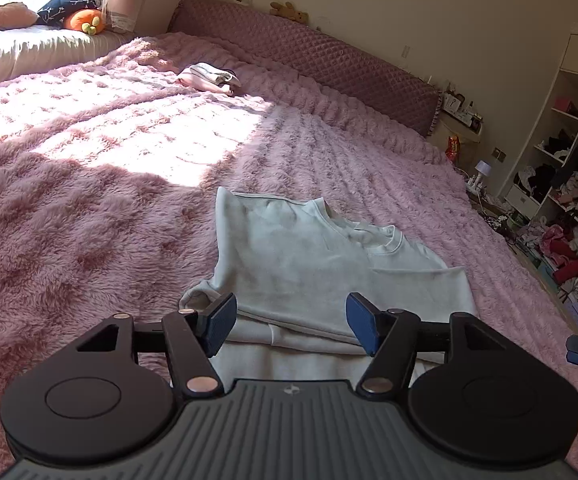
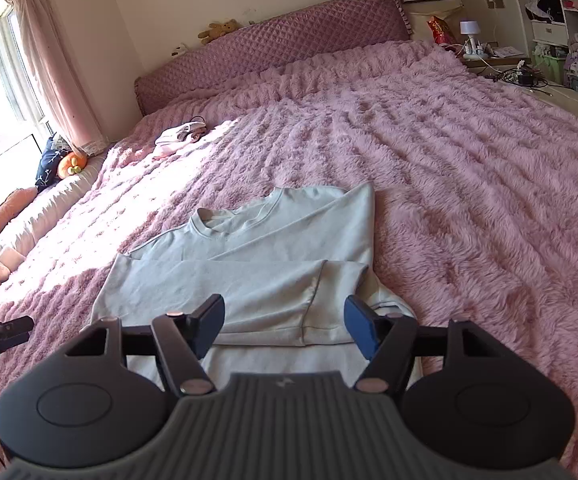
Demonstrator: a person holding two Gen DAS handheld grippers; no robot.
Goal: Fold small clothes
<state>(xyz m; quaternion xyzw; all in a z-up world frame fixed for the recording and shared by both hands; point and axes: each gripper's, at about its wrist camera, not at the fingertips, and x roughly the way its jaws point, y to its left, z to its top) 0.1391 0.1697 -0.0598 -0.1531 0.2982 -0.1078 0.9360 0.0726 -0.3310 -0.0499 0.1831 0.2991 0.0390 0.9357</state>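
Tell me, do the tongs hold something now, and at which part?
Nothing is held. Both the left tongs and right tongs are open above the pale shirt.

A home bedroom: a wide bed under a fluffy pink blanket point(image 2: 469, 168), a quilted headboard point(image 2: 273, 48) against the far wall with a plush toy point(image 2: 218, 30) on top, curtain point(image 2: 49, 68) at the left window, cluttered shelves point(image 1: 569, 184) of clothes at right.

Left gripper point(image 1: 291, 322) jaws apart, empty, above near edge of pale top point(image 1: 321, 264). Top lies partly folded on pink fleece blanket point(image 1: 89, 200). Folded clothes pile point(image 1: 209, 77) near headboard point(image 1: 309, 60).
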